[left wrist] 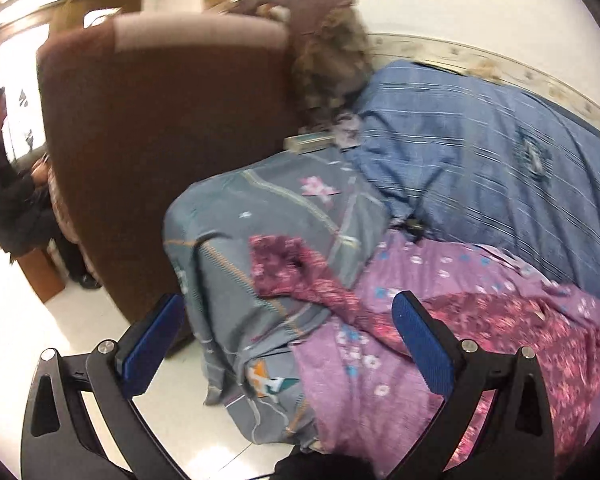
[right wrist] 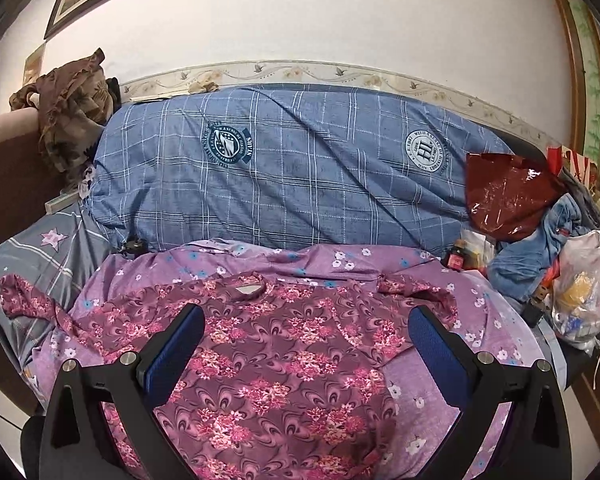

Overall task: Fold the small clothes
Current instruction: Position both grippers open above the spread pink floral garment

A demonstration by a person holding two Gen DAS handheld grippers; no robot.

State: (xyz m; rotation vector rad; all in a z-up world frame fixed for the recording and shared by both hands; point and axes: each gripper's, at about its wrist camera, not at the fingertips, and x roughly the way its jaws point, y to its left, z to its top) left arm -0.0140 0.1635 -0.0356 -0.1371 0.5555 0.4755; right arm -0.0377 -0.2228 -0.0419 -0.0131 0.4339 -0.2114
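Right wrist view: floral shirt is spread flat (neckline at 12 o'clock) on purple sheet. Right tongs and left tongs are held agape, empty.

Floral shirt (flat) on lilac sheet

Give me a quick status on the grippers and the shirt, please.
Left gripper open, empty. Right gripper open, above the shirt. Shirt spread on purple sheet, unfolded. Nothing in the way.
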